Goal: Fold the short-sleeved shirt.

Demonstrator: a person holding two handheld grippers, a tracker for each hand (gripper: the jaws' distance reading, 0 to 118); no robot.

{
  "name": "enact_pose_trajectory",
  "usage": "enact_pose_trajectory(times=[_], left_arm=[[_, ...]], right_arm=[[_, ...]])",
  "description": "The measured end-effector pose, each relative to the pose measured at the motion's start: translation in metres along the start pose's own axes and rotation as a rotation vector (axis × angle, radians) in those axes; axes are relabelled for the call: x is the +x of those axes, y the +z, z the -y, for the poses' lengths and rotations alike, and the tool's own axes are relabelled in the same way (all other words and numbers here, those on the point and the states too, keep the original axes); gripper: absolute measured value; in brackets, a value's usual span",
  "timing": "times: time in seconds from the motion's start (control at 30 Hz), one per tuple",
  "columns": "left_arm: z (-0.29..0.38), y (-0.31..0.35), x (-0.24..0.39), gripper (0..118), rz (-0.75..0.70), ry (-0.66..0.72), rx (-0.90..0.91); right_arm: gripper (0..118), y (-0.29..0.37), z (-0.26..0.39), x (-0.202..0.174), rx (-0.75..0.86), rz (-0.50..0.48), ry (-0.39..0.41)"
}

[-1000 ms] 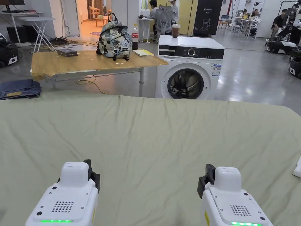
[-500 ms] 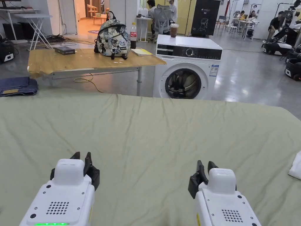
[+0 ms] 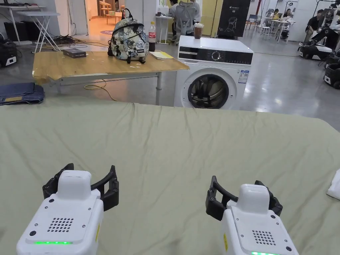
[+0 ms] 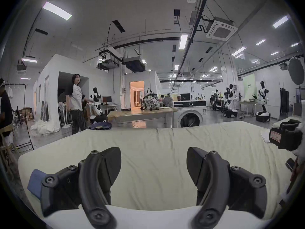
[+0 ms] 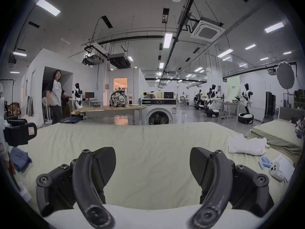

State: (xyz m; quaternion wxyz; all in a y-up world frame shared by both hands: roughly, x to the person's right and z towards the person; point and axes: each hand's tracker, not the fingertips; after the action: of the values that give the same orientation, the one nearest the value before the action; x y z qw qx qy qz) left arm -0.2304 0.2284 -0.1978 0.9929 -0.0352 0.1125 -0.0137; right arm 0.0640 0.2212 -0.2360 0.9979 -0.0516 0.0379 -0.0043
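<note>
A bed (image 3: 172,142) covered by an olive-green sheet is seen across the near field, wrinkled and bare in its middle. Beyond its far edge a white washer (image 3: 212,78) is noted, with a wooden bench (image 3: 83,64) just to its left carrying a backpack (image 3: 128,41) and a bottle (image 3: 152,36). Folded blue cloth (image 3: 20,93) is seen at the far left edge of the bed. The shirt (image 5: 246,145), white and crumpled, is found lying on the sheet at the right side of the bed, well apart from both grippers; one corner of it is seen at the right margin of the head view (image 3: 334,189). The left gripper (image 3: 81,186) is held low over the near part of the sheet, jaws spread wide with nothing between them. The right gripper (image 3: 244,194) is held likewise, released and empty. Small blue items and a white device (image 5: 276,169) are noted near the shirt.
</note>
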Motion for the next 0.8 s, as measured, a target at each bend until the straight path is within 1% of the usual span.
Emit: enact_pose_trajectory(times=[0.17, 0.33, 0.43, 0.5, 0.53, 0.57, 0.67, 0.73, 0.8], left_arm=[[0.003, -0.005, -0.008, 83, 0.021, 0.046, -0.013], [0.002, -0.009, -0.012, 83, 0.033, 0.073, -0.026], [0.001, -0.008, -0.013, 83, 0.047, 0.065, 0.005], [0.0, -0.009, -0.013, 83, 0.048, 0.055, 0.019], [-0.001, -0.009, -0.015, 83, 0.05, 0.054, 0.011], [-0.002, -0.011, -0.015, 83, 0.049, 0.056, 0.001], [-0.004, -0.013, -0.017, 83, 0.046, 0.059, -0.014], [-0.004, -0.015, -0.019, 83, 0.05, 0.061, -0.025], [-0.003, -0.018, -0.02, 83, 0.049, 0.054, -0.042]], right_arm=[[94, -0.005, -0.003, 0.006, -0.036, -0.012, -0.027], [94, -0.007, -0.006, 0.007, -0.031, -0.032, -0.019], [94, -0.009, -0.01, 0.001, -0.043, 0.02, 0.015], [94, -0.01, -0.012, 0.002, -0.044, -0.007, -0.018], [94, -0.01, -0.013, 0.005, -0.059, -0.032, -0.057], [94, -0.011, -0.015, 0.006, -0.068, -0.032, -0.081], [96, -0.015, -0.019, 0.005, -0.108, 0.005, -0.096], [96, -0.017, -0.02, 0.005, -0.123, -0.002, -0.103], [96, -0.02, -0.022, 0.002, -0.149, 0.023, -0.102]])
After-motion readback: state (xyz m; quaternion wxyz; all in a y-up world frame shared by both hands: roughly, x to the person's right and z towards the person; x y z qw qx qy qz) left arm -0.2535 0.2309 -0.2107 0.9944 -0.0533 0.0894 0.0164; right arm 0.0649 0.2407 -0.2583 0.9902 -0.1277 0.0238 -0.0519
